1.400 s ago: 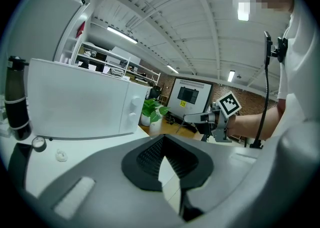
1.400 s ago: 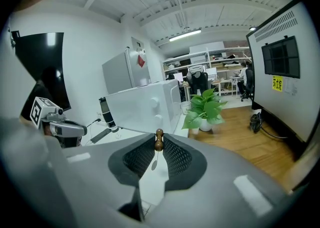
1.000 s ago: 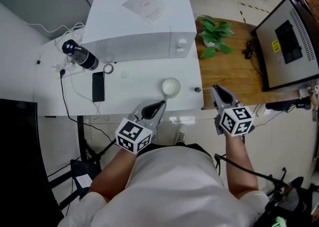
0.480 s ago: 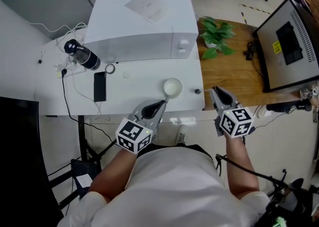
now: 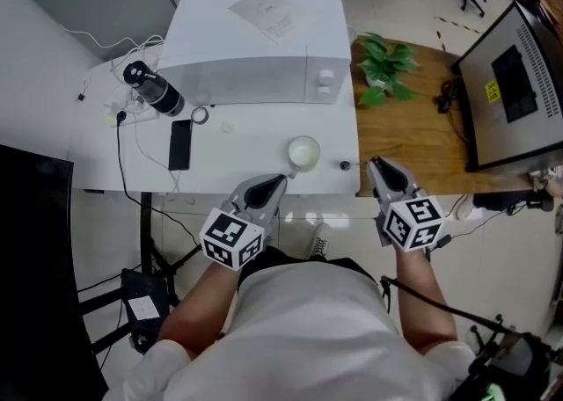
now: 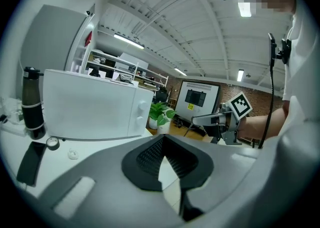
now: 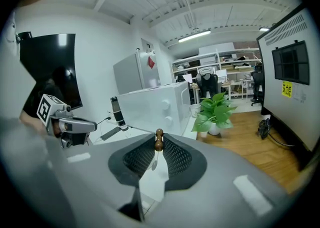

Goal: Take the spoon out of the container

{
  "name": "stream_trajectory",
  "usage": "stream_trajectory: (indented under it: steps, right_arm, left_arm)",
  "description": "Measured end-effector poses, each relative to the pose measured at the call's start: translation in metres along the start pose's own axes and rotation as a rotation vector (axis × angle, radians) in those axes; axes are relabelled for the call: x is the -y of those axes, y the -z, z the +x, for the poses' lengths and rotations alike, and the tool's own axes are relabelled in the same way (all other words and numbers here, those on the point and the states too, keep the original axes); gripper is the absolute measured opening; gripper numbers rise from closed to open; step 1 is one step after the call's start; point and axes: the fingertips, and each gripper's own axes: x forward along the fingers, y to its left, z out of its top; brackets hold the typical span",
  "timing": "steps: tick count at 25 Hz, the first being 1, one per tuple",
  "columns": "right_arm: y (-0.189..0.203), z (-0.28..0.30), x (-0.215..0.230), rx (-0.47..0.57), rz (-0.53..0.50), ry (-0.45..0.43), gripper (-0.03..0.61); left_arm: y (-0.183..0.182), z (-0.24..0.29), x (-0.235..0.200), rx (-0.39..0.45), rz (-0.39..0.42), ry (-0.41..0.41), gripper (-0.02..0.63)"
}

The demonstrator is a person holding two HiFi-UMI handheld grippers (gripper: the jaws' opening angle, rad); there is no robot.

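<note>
Seemingly the lift is done: the jaws of the right gripper [image 7: 158, 148] pinch the small spoon [image 7: 159, 137], its brown beaded end poking past their tips, clear of the white bowl [image 5: 303, 153]. The jaws of the left gripper [image 6: 161, 138] are pressed together, empty, just short of that bowl. Only setting the spoon on the bench [image 5: 237, 149] remains.

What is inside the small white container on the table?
The container shows only a bare white inside in the head view; nothing stands in it. The gripper views do not see into it, because the jaws cover it.
</note>
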Motion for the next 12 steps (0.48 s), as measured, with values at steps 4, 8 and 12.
stream_trajectory:
  steps: [4, 8, 12]
  right_arm:
    - [0.002, -0.006, -0.007, 0.009, -0.033, -0.061, 0.055]
    - [0.003, -0.019, -0.019, 0.02, -0.044, -0.072, 0.055]
    - [0.005, -0.035, -0.038, 0.039, -0.046, -0.049, 0.055]
  left_arm:
    - [0.006, -0.005, 0.01, 0.021, 0.026, -0.061, 0.005]
    - [0.008, -0.022, 0.019, 0.031, 0.031, -0.075, 0.005]
    - [0.007, -0.042, 0.024, 0.054, 0.033, -0.053, 0.005]
